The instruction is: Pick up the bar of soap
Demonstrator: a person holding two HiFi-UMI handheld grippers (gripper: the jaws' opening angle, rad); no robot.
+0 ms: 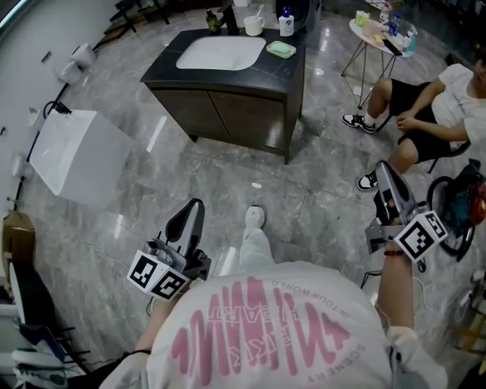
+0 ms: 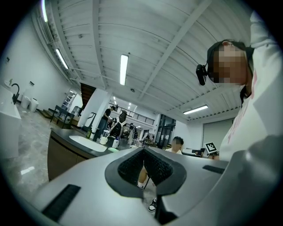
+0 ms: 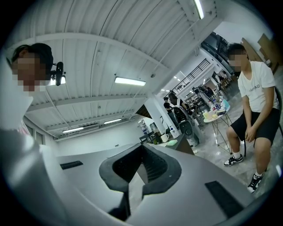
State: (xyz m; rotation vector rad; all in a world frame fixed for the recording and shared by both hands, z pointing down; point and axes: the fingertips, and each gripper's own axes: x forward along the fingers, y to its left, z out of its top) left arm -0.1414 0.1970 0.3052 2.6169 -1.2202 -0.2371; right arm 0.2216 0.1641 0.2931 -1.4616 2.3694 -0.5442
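Note:
The soap sits as a pale green bar in a green dish [image 1: 281, 49] on the right side of the dark vanity counter [image 1: 163, 70], far ahead of me. It shows again as a small green shape [image 2: 113, 149] in the left gripper view and as the green dish [image 3: 171, 142] in the right gripper view. My left gripper [image 1: 196, 203] is low over the floor, well short of the counter, shut and empty; its tips [image 2: 143, 151] meet. My right gripper [image 1: 383, 169] is off to the right, also shut with nothing held, its tips [image 3: 142, 146] together.
A white basin [image 1: 220, 53], a mug [image 1: 253, 25] and a pump bottle [image 1: 286, 23] share the counter. A seated person [image 1: 425, 114] and a small round table [image 1: 380, 34] are at the right. A white box [image 1: 72, 156] stands left. My own foot [image 1: 254, 217] is ahead on the grey marble floor.

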